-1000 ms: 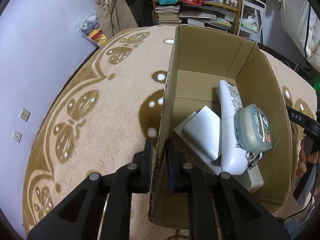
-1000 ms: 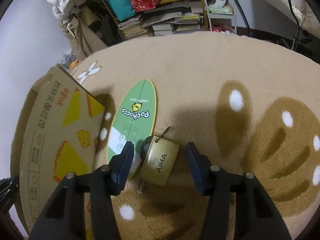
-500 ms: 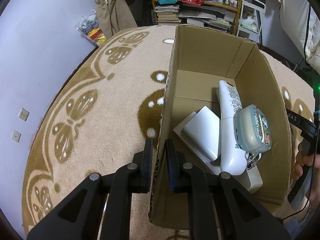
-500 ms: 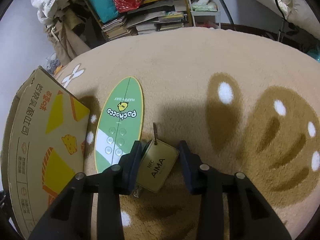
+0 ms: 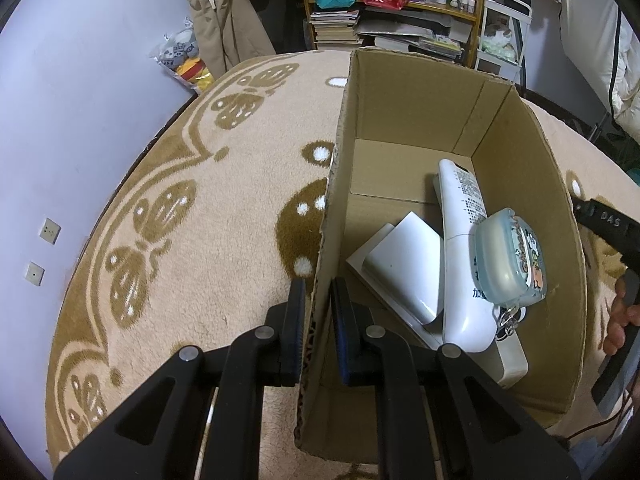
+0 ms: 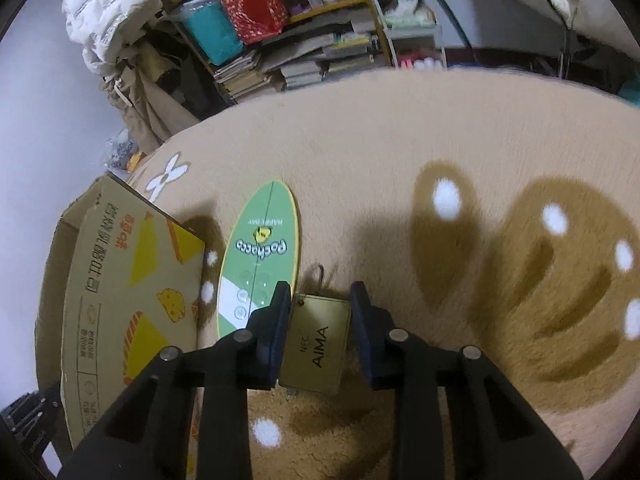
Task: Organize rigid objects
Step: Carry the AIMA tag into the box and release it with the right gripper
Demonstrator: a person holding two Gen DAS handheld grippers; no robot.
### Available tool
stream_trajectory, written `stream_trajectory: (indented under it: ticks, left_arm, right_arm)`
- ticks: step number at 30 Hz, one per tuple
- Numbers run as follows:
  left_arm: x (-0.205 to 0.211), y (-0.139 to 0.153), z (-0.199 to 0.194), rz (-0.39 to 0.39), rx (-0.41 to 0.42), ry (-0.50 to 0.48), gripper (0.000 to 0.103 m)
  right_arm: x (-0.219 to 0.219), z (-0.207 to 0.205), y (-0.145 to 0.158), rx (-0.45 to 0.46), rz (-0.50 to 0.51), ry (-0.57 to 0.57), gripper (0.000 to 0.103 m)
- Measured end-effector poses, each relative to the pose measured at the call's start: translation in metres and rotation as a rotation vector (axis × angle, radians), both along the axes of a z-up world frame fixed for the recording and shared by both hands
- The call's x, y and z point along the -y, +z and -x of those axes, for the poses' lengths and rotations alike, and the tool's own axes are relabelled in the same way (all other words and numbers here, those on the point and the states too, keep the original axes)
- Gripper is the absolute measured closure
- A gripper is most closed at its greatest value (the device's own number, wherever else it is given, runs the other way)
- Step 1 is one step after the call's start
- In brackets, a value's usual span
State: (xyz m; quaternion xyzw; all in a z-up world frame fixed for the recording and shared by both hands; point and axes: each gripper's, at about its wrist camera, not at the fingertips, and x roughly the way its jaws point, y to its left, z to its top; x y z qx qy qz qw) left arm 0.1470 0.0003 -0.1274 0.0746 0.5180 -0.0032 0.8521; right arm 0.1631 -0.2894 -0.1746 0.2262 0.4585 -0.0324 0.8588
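My left gripper [image 5: 318, 320] is shut on the near left wall of an open cardboard box [image 5: 404, 92]. Inside lie a white remote [image 5: 460, 248], a pale blue cartoon case [image 5: 508, 260] resting on it, and a flat white box [image 5: 404, 268]. In the right wrist view my right gripper [image 6: 318, 312] is low over the rug, its jaws closing on a gold AIMA tag [image 6: 316, 344]. Both pads touch the tag's side edges. A green oval Pochacco board [image 6: 260, 256] lies flat just left of the tag, and the box [image 6: 120, 280] stands further left.
A beige rug with brown patterns [image 6: 400, 160] covers the floor. Shelves with books and bags [image 6: 280, 52] stand beyond its far edge, and a wall runs along the left. A hand on the other gripper's handle [image 5: 620, 320] shows just right of the box.
The right gripper's jaws have drawn in from wide apart onto the gold tag, which now sits straight between the pads. The left gripper and the box have not moved.
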Motion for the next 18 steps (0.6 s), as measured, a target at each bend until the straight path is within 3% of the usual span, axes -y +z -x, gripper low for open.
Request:
stream_trajectory:
  ticks: [9,18]
  left_arm:
    - [-0.001,0.001,-0.001,-0.001,0.003,0.002,0.090]
    - [0.002,0.003,0.002,-0.019,0.014,0.007,0.090]
  right_arm:
    - [0.000,0.005,0.033,0.036,0.007,0.036,0.071]
    - [-0.028,0.018,0.086,0.149,0.066,0.139,0.071]
